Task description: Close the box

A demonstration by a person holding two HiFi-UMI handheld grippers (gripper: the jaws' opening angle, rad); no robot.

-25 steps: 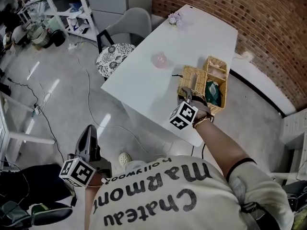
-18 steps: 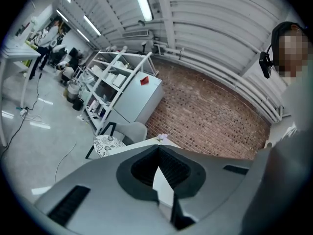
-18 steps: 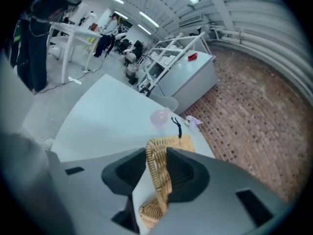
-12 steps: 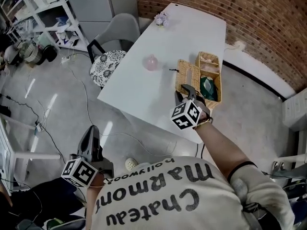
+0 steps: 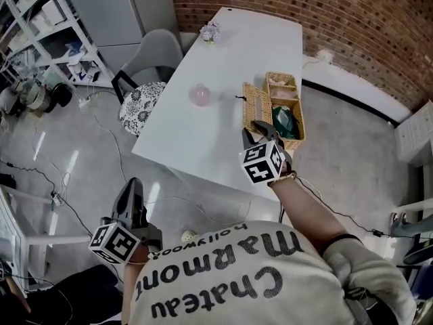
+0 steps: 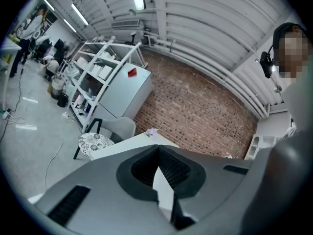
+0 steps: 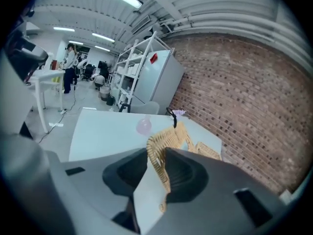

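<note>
A wicker box (image 5: 287,104) stands open near the right edge of the white table (image 5: 223,59), with something dark green (image 5: 285,122) inside. Its wicker lid (image 5: 255,108) hangs at the box's left side, tilted up. My right gripper (image 5: 261,131) grips the lid's near edge; in the right gripper view the lid (image 7: 163,142) sits between the jaws of my right gripper (image 7: 157,154), which have just been closing on it. My left gripper (image 5: 132,189) hangs low over the floor, left of the table, jaws together on nothing, as the left gripper view shows for my left gripper (image 6: 157,148).
A pink round object (image 5: 200,95) lies on the table left of the box, and a small flower piece (image 5: 210,31) sits at the far end. A chair with a patterned cushion (image 5: 144,95) stands left of the table. Shelves (image 5: 40,32) and cables occupy the floor at left.
My right gripper has risen and rolled with the lid, which now stands more upright off the table. The left gripper drifted slightly and stays shut.
</note>
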